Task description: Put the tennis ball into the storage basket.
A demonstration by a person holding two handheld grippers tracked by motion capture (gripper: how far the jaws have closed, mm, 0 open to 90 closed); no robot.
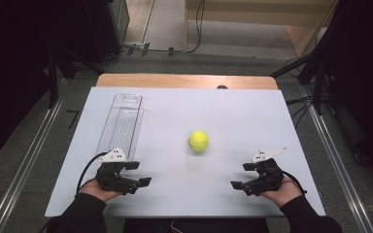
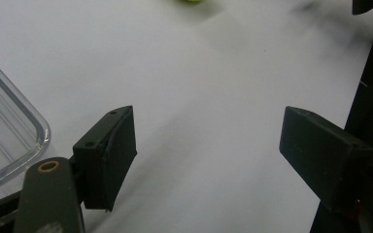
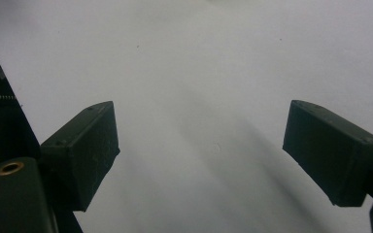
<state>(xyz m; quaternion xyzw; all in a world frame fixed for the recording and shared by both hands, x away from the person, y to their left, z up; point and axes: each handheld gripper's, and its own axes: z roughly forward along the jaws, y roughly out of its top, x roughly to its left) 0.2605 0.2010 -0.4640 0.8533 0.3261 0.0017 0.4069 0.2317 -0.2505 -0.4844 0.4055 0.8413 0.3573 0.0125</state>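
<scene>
Clearly both tools sit at rest near the front edge of the white table (image 1: 175, 104), with nothing gripped. Starting at the left, a long clear plastic tray (image 1: 121, 119) lies lengthwise on the board, its near end just at 12 o'clock of the left gripper (image 1: 139, 174); the left gripper view catches that tray's rounded corner (image 2: 9, 145) beside the left jaw. This gripper's jaws stand wide apart over bare white surface, empty.

Moving toward the middle, the yellow-green tennis ball (image 1: 198, 141) rests alone on the board, well apart from the tray and from both tools. From the left gripper it lies at about 2 o'clock; a sliver of it (image 2: 190, 1) peeks in at the top edge of the left gripper view.

On the right, the right gripper (image 1: 239, 175) also has its jaws spread wide with nothing between them, and the ball sits at about 11 o'clock from it.

The likely step is reaching for the ball, probably to place it in the tray. To do it well, the chosen gripper should approach low with jaws kept fully open, straddle the ball at its widest line, and close gently, since a round ball will roll away if nudged off-centre by one jaw first.
</scene>
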